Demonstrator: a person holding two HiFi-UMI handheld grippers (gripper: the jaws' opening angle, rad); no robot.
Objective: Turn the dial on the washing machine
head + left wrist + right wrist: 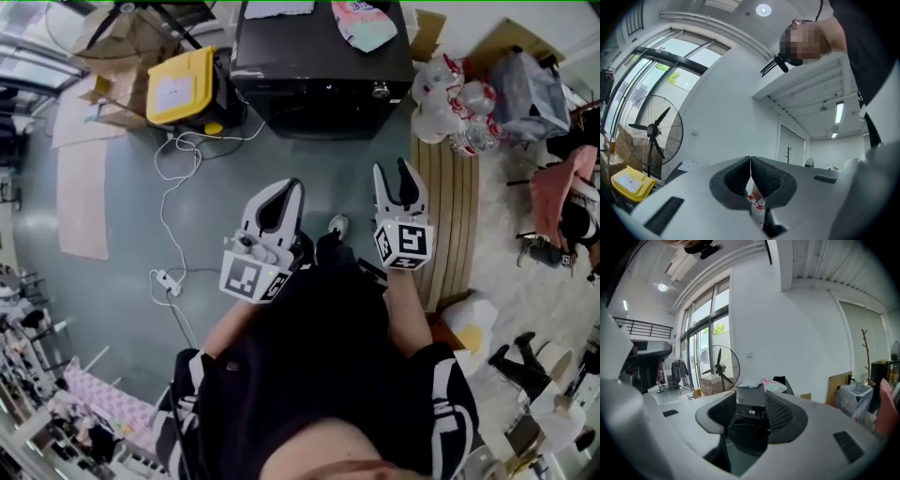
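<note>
The washing machine (323,66) stands dark at the top centre of the head view, well apart from both grippers. Its dial (380,90) is the small silvery knob at the right end of the front panel. It looks rigid, round and smooth, so probably slippery — best pinched across its rim and twisted gently. The right gripper (392,169) is partly spread and empty, framing the machine. The left gripper (294,185) is closed at the tips on nothing. The display (752,412) reads 0:30 — the label on the yellow lid (178,86), upper left, is illegible.
</note>
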